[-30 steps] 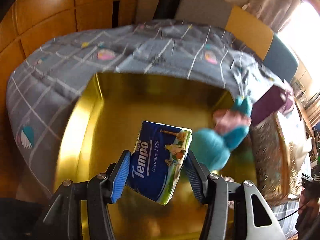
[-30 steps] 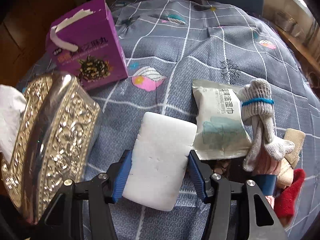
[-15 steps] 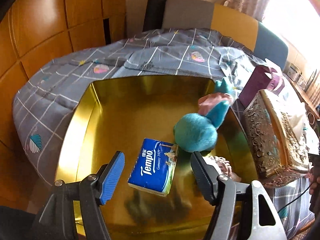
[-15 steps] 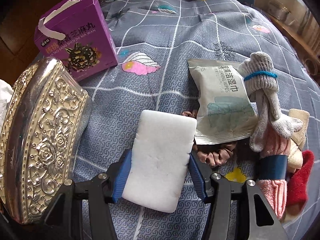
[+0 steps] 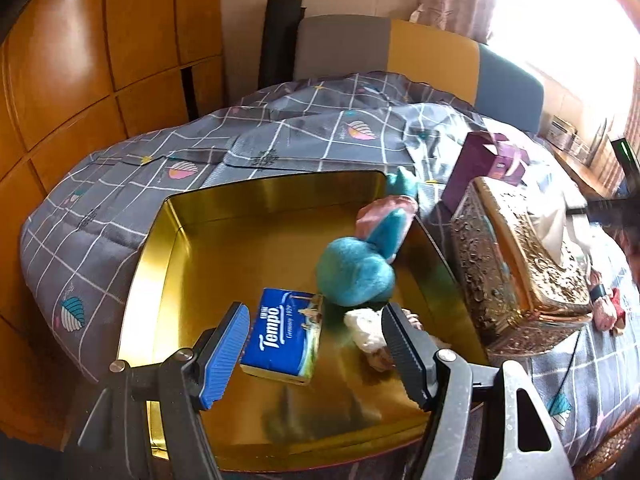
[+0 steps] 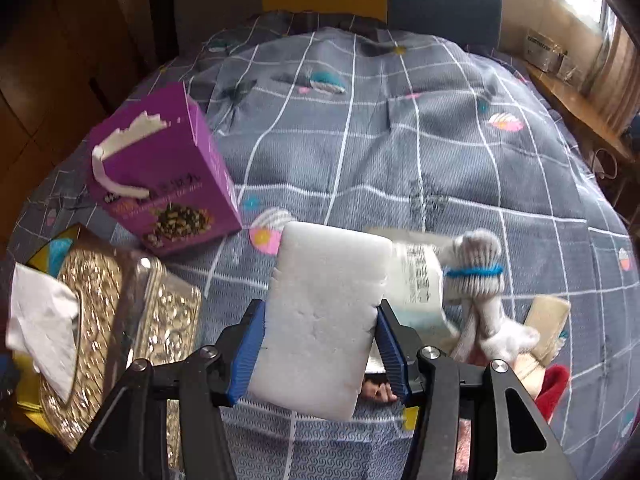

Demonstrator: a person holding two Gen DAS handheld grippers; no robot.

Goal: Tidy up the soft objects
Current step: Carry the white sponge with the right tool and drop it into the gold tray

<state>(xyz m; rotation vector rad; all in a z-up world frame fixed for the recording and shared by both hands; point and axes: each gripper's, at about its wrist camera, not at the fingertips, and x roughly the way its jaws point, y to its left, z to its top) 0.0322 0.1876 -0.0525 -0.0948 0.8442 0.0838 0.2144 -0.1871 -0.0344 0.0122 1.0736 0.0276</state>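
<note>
Left gripper (image 5: pixel 316 344) spread wide above the gold tin (image 5: pixel 160 240), holding nothing. Below it, lying flat on the tin's floor toward the near edge, the blue tissue pack (image 5: pixel 282 336): long axis running near-to-far, slightly tilted, reading "Tempo" and "Germany 1929" along its length. Just beyond, touching its far corner, a teal plush toy (image 5: pixel 354 276) leaning toward the tin's right wall; something white and fluffy (image 5: pixel 366 328) beside it.

Right gripper (image 6: pixel 320 344) clamped on a white sponge block (image 6: pixel 324 320), long axis pointing away along the fingers, held above the grey checked quilt (image 6: pixel 400 152). Right of it, a wet-wipe packet (image 6: pixel 416 280) with blurred print and a grey knotted sock (image 6: pixel 476 280). Left, a purple box (image 6: pixel 168 176), writing unreadable, and an ornate tissue box (image 6: pixel 100 320).
</note>
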